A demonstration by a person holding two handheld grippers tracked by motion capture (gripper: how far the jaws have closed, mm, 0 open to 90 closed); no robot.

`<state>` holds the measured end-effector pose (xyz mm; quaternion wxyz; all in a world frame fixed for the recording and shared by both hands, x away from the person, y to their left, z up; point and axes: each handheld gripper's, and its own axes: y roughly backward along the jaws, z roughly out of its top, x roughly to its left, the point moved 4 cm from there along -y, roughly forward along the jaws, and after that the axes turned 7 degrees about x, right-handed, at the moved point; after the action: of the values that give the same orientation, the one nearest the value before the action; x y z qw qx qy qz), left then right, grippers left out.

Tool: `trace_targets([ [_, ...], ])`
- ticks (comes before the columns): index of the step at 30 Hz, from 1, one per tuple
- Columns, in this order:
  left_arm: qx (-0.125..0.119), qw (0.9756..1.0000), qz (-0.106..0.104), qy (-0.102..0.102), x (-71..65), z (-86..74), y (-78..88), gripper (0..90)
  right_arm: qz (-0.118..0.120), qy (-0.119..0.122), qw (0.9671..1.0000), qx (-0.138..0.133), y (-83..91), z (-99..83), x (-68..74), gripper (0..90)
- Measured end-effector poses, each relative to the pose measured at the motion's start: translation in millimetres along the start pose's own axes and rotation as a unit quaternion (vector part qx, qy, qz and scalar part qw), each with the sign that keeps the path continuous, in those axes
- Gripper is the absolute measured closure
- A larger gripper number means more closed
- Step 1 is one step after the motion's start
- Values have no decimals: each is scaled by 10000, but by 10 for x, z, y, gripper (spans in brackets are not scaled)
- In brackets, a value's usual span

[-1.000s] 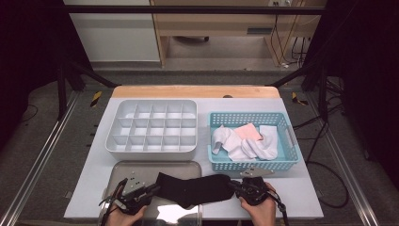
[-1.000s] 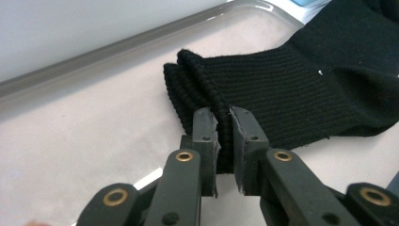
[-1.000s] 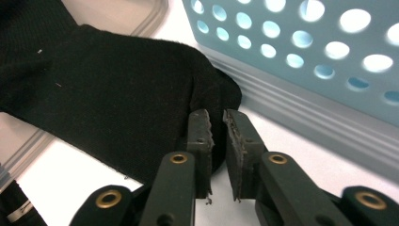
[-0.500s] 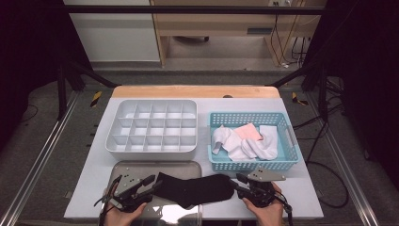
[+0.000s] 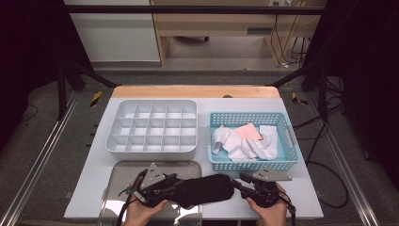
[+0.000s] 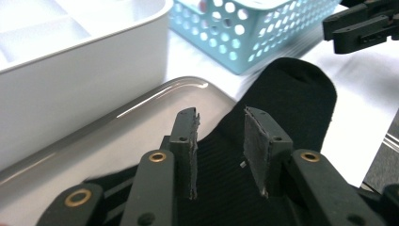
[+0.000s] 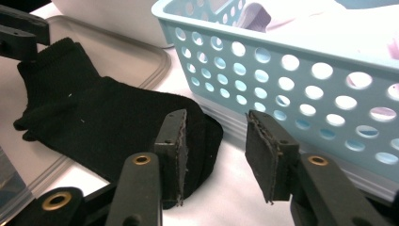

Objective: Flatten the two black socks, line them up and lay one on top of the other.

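White table [image 5: 310, 197] | black sock [image 5: 207, 189] lies between both released tools

I see a white compartment organizer [image 5: 151, 128] at the table's [image 5: 310, 193] far left, a light-blue perforated basket [image 5: 254, 162] beside it, white socks [image 5: 244, 145] and a pink cloth [image 5: 248, 131] inside it

No legible text, label, brand, number or sign appears on any surface in these views.
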<state>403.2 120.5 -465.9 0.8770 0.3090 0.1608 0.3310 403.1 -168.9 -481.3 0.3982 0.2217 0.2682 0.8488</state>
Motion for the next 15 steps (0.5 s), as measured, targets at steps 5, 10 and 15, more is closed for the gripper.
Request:
trace_targets([
  [5,109,9998,-35,-157,-95,49,-129,647,12,15,9999,139,-32,-18,12,552],
  [10,310,9990,-141,-275,-183,62,-272,727,36,-23,9998,193,-63,-17,34,567],
  [15,452,9982,-301,-269,-233,64,-370,827,109,-98,9993,345,-105,-26,73,592],
])
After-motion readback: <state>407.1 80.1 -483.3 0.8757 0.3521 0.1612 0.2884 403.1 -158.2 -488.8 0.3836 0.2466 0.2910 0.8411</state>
